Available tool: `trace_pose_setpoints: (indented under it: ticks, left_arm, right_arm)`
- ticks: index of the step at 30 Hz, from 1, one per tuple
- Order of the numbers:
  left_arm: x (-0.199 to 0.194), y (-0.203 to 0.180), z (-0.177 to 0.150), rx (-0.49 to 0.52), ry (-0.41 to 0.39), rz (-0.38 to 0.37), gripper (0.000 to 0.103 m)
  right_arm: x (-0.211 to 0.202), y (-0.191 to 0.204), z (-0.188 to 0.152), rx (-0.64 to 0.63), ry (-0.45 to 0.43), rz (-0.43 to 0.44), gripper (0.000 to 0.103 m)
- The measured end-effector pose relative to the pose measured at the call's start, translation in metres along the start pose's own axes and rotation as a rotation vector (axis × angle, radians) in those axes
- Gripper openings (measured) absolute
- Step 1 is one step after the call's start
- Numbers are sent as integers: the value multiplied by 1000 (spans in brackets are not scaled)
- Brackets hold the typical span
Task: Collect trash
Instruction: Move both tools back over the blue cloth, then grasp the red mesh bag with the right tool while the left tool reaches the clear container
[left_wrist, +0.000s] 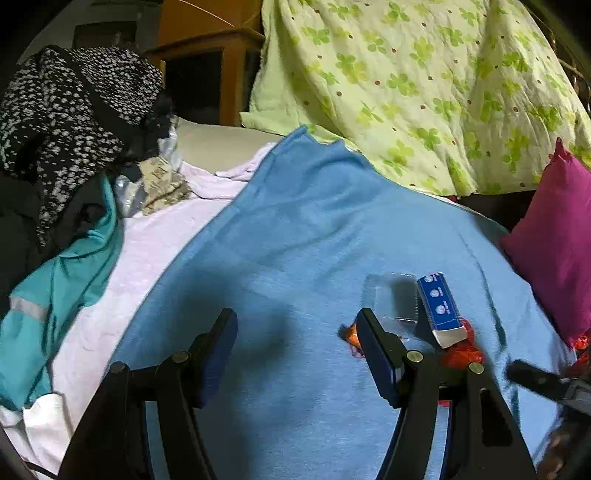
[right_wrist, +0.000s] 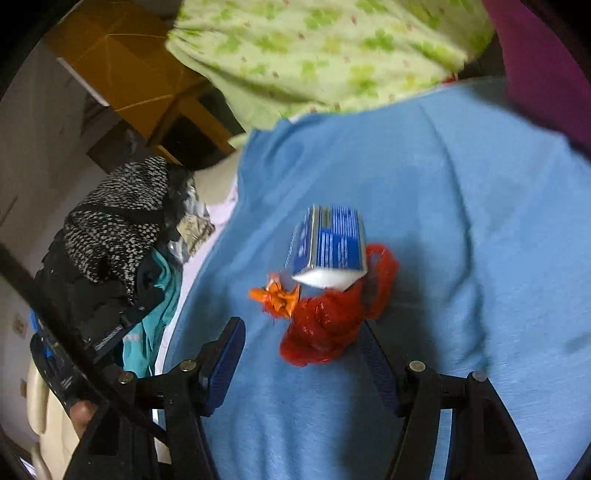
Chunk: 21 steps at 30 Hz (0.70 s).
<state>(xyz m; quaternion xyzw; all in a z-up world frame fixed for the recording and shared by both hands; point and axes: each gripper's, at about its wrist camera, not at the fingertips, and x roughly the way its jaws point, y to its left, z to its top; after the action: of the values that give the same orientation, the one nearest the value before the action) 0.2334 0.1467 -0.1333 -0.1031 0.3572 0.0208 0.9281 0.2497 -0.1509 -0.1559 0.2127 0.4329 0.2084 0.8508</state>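
Note:
A blue and white carton (left_wrist: 440, 309) (right_wrist: 328, 248) lies on the blue blanket (left_wrist: 295, 236) (right_wrist: 424, 206). A red plastic bag (right_wrist: 328, 321) (left_wrist: 463, 350) lies crumpled just below it. A small orange wrapper (right_wrist: 277, 295) (left_wrist: 351, 336) lies to its left. A clear plastic tray (left_wrist: 395, 297) lies left of the carton. My left gripper (left_wrist: 295, 325) is open and empty, its right finger beside the orange wrapper. My right gripper (right_wrist: 301, 332) is open, with the red bag between its fingers.
A green clover-print quilt (left_wrist: 424, 81) (right_wrist: 325, 48) is heaped at the back. A magenta pillow (left_wrist: 554, 243) lies at the right. Speckled dark clothes (left_wrist: 66, 110) (right_wrist: 118, 218), a teal jacket (left_wrist: 55, 288) and a white sheet (left_wrist: 155, 251) lie to the left. A wooden cabinet (left_wrist: 210, 59) stands behind.

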Motion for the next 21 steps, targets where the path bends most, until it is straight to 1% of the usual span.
trace_pose_setpoints:
  ticks: [4, 6, 8, 11, 14, 18, 21]
  left_arm:
    - [10, -12, -1, 44, 12, -15, 68]
    - [15, -21, -2, 75, 15, -36, 68]
    - [21, -29, -4, 108, 19, -56, 68]
    - [31, -41, -7, 154, 35, -81, 68]
    - [43, -52, -10, 173, 73, -109, 68]
    - [60, -70, -15, 228, 109, -108, 68]
    - [68, -80, -15, 242, 127, -124, 68]
  right_arm:
    - [28, 1, 2, 21, 35, -51, 67]
    - [41, 0, 3, 21, 50, -70, 65]
    - [53, 1, 2, 16, 72, -89, 49]
    - [63, 3, -2, -16, 90, -108, 47]
    - [57, 3, -2, -29, 83, -103, 42]
    - [34, -3, -1, -52, 42, -122, 41]
    - [16, -12, 2, -34, 21, -116, 41]
